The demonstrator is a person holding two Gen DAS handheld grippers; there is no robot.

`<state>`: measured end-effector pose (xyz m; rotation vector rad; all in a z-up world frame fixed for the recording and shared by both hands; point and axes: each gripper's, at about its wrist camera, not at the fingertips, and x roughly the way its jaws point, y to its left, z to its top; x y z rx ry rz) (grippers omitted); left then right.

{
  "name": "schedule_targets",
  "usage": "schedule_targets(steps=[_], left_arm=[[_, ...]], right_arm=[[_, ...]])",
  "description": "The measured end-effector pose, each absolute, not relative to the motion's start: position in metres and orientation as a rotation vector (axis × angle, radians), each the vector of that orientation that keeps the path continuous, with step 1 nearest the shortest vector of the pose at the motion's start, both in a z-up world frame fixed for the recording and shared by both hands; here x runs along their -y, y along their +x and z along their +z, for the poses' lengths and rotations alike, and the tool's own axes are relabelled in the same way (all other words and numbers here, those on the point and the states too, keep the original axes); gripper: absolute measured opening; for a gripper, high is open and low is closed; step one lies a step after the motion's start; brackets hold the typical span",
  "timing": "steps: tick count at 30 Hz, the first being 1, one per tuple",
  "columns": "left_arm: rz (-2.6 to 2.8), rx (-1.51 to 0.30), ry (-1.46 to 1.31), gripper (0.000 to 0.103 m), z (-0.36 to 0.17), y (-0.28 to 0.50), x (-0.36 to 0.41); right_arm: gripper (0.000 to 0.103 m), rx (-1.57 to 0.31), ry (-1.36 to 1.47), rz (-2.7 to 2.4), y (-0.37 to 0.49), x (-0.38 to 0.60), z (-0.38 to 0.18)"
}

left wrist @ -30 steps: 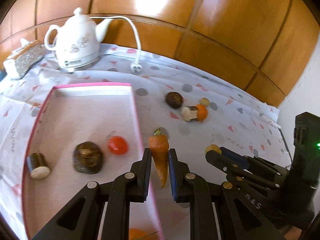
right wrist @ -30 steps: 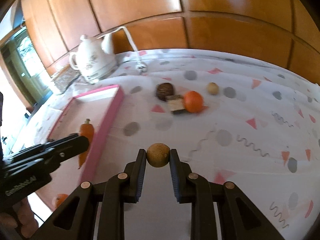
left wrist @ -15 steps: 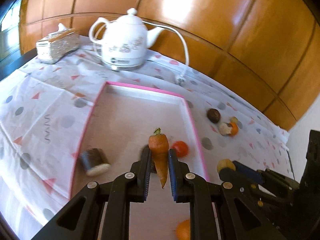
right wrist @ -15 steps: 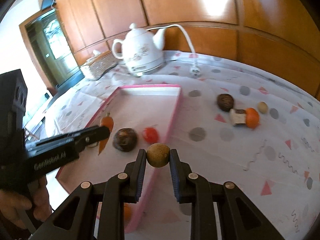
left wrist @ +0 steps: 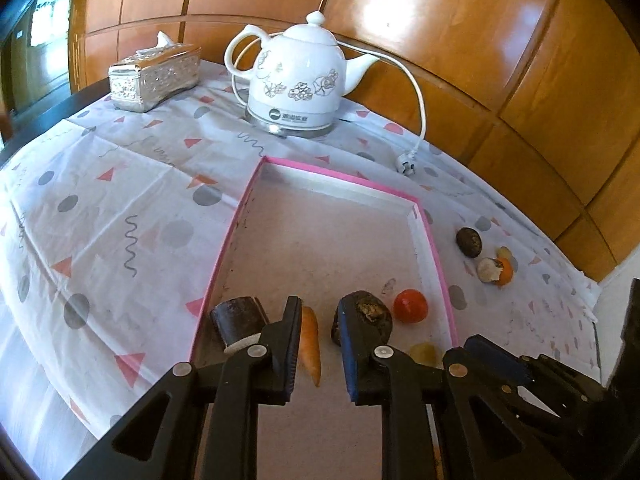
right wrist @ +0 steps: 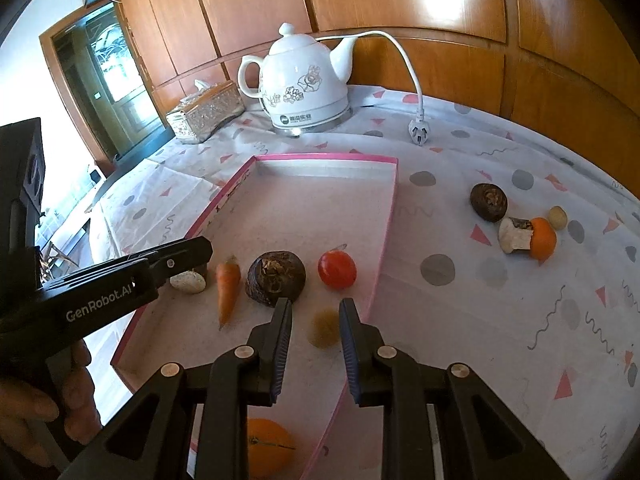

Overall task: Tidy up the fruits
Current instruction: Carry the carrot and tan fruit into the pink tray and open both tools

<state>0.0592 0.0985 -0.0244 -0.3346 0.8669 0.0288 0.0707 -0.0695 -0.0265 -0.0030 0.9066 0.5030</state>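
A pink-rimmed tray [left wrist: 332,176] [right wrist: 320,158] lies on the patterned cloth. In it lie a carrot [left wrist: 311,344] [right wrist: 227,288], a dark round fruit [left wrist: 374,312] [right wrist: 276,276], a red tomato [left wrist: 410,306] [right wrist: 337,269], a cut dark cylinder [left wrist: 238,320], a small tan fruit [right wrist: 324,328] [left wrist: 425,352] and an orange [right wrist: 267,450]. My left gripper [left wrist: 318,354] is open over the carrot. My right gripper [right wrist: 315,344] is open around the tan fruit, which rests on the tray floor.
A white kettle [left wrist: 298,84] [right wrist: 304,84] with cord and a silver tissue box [left wrist: 154,76] stand at the back. On the cloth right of the tray lie a dark fruit [right wrist: 488,202], a cut piece beside an orange [right wrist: 542,238] and a small tan ball [right wrist: 558,216].
Both grippers have moved over the tray, lowered and opened. The carrot and the tan fruit have been let go and now lie in the tray.
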Motion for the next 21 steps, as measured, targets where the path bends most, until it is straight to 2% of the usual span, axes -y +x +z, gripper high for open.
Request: schedule_targets(steps=[6,21], left_arm=[[0.037,-0.871,-0.323,0.027,-0.025,0.054,-0.092],[-0.016,-0.867,-0.249,0.031,-0.02,0.043,-0.062]], right_arm=[[0.024,-0.901,-0.015,0.494,0.065,0.068,-0.027],[0.024,-0.885,0.054,0.431,0.059,0.093,-0.027]])
